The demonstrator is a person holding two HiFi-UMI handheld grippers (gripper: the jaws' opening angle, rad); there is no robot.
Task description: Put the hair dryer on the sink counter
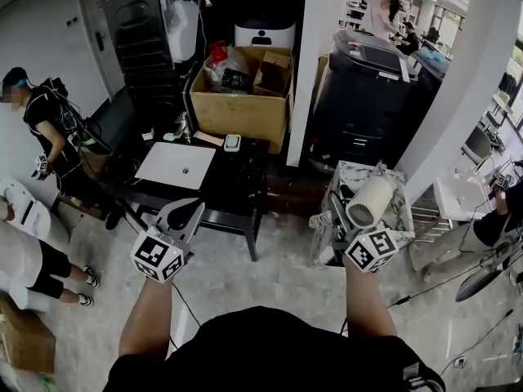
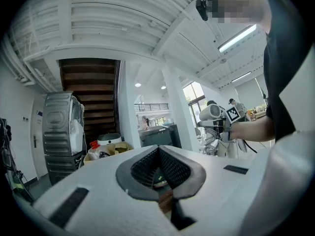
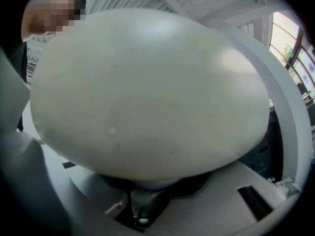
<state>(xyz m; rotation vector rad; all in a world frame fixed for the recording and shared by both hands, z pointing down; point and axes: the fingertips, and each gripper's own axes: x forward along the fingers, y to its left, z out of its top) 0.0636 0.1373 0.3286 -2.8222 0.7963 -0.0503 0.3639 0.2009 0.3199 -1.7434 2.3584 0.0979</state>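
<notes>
A white hair dryer (image 1: 369,202) is held up in my right gripper (image 1: 358,216), whose jaws are shut on it, the round grille end facing me. In the right gripper view the hair dryer (image 3: 147,92) fills nearly the whole picture between the white jaws. Just behind and below it stands a small marble-patterned sink counter (image 1: 346,175). My left gripper (image 1: 189,211) hangs at the left over the floor with its jaws shut and nothing between them (image 2: 158,154). From the left gripper view the hair dryer (image 2: 210,112) shows far off at the right.
A black table (image 1: 237,178) bears a white board (image 1: 176,164), with an open cardboard box (image 1: 241,96) behind it. A white pillar (image 1: 315,64) and a black machine (image 1: 368,96) stand past the counter. People stand at the left (image 1: 49,129) and right (image 1: 498,219). Cables cross the floor.
</notes>
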